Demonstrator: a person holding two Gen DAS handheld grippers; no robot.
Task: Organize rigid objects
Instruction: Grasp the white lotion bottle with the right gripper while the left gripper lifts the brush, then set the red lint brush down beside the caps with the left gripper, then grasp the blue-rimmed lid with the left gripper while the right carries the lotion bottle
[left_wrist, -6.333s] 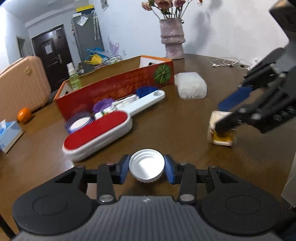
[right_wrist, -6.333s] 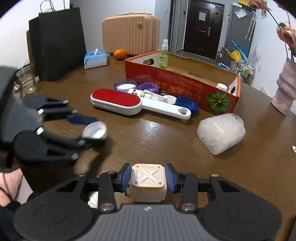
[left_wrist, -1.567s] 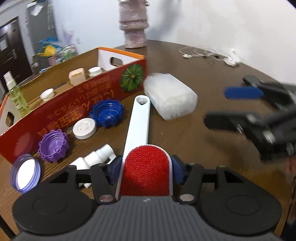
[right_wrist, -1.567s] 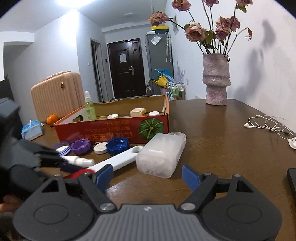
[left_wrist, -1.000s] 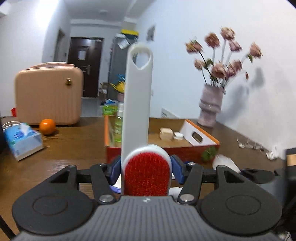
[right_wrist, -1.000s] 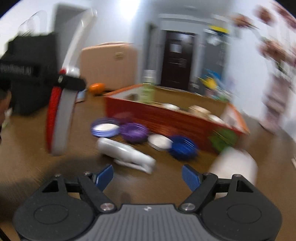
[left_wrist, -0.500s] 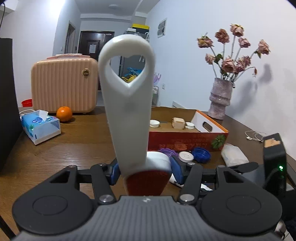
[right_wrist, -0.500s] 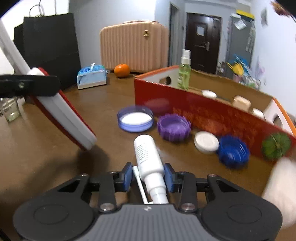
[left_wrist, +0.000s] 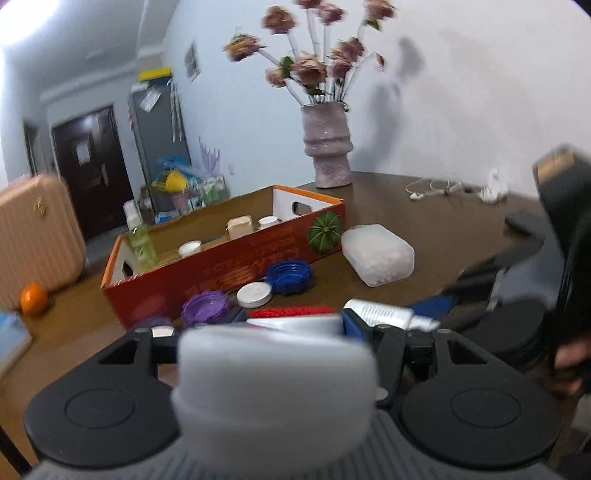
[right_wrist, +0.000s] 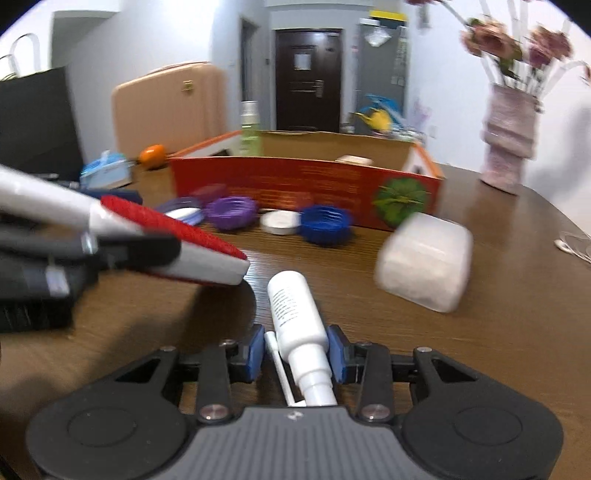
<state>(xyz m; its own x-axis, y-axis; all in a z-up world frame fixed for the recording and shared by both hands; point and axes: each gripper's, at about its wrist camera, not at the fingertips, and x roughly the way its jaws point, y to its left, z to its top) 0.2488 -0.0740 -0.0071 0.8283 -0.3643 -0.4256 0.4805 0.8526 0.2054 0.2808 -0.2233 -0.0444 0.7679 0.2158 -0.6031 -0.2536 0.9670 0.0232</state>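
Observation:
My left gripper is shut on the white lint brush with a red pad; its handle tips back over the camera and hides the jaws. In the right wrist view the brush hangs above the table at left. My right gripper is shut on a white spray bottle, which also shows in the left wrist view. The red cardboard box holds a green spray bottle and small caps.
A blue lid, a white lid, a purple lid and a lilac-rimmed lid lie in front of the box. A frosted plastic container lies to the right. A vase stands behind.
My left gripper has tilted so the brush handle fell back toward the camera. My right gripper has lifted the white spray bottle and swung right; both views are blurred by motion.

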